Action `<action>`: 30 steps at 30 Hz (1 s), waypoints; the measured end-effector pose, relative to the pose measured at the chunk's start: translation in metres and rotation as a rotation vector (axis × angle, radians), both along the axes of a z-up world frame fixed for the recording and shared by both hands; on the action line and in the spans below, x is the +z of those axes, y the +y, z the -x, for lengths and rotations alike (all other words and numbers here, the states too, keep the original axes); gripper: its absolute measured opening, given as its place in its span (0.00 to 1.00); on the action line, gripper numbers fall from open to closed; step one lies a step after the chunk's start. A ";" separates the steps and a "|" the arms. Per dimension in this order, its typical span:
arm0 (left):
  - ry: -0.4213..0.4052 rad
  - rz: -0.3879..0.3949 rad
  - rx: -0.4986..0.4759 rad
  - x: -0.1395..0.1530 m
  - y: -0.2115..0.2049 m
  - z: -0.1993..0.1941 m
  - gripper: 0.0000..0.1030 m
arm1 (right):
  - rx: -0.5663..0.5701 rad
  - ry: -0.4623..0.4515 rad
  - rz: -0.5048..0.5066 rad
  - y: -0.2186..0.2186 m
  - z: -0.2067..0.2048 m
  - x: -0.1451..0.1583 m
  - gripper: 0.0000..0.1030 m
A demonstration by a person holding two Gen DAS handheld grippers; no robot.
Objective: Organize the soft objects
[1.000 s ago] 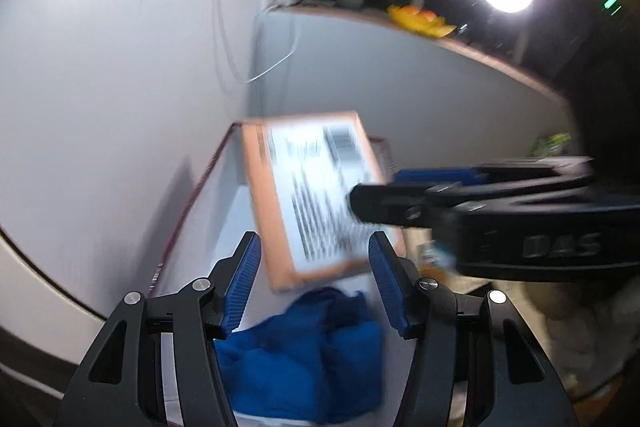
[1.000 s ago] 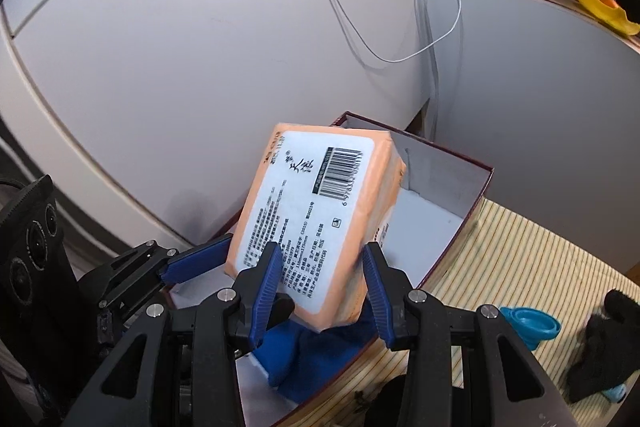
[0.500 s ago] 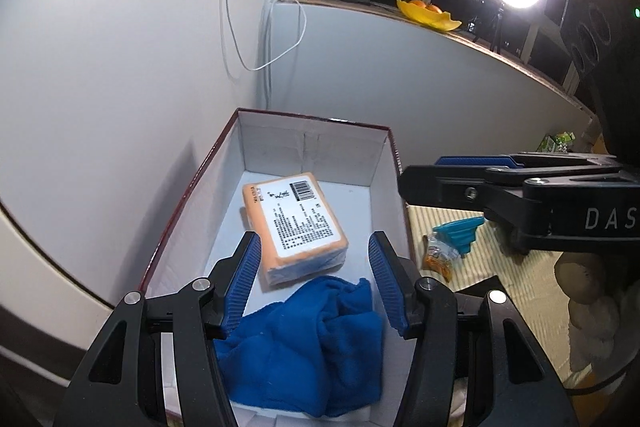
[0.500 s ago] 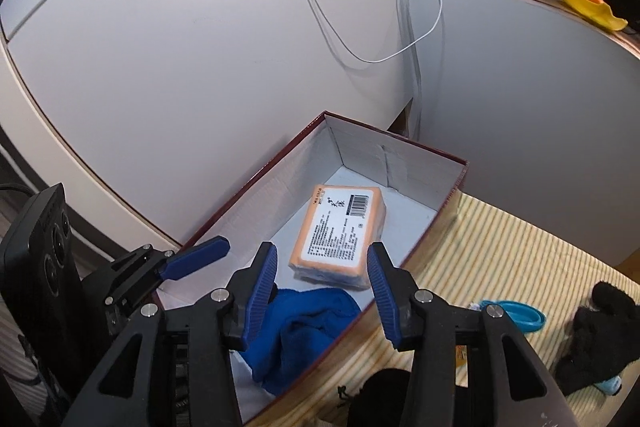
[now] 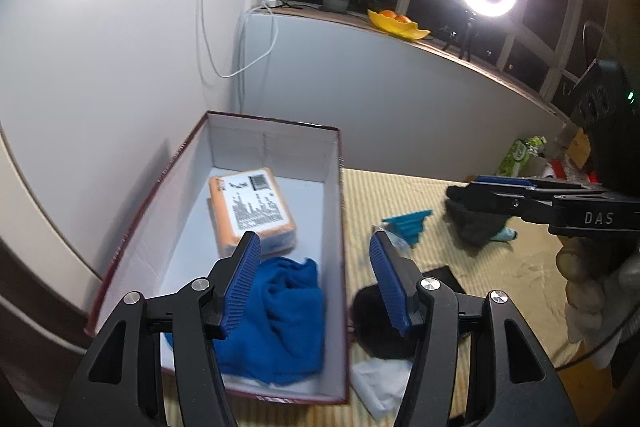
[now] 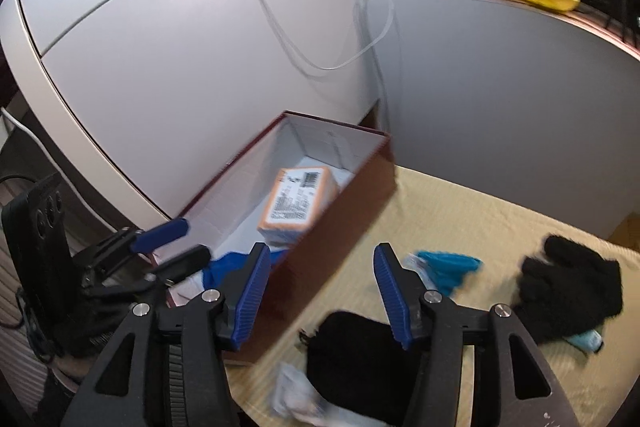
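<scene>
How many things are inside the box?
2: an orange pack lies near the box's far end and a blue cloth at the near end. Smaller things may hide under the cloth.

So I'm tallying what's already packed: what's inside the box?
Inside the box: an orange tissue pack lying flat and a crumpled blue towel. Whatever lies under the towel is hidden.
</scene>
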State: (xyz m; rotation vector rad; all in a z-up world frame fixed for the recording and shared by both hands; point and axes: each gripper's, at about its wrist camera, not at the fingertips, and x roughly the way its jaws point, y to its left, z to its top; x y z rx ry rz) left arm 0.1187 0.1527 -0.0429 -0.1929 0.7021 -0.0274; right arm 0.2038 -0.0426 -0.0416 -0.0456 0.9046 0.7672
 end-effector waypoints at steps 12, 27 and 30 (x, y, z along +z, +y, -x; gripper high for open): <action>0.001 0.035 -0.076 -0.003 -0.045 0.033 0.58 | -0.117 0.073 -0.049 -0.114 0.016 -0.028 0.55; 0.091 0.100 -0.180 -0.046 -0.115 0.043 0.61 | -0.332 0.139 -0.158 -0.252 0.038 -0.052 0.59; 0.129 0.102 -0.175 -0.060 -0.118 0.039 0.61 | -0.339 0.170 -0.167 -0.260 0.036 -0.062 0.59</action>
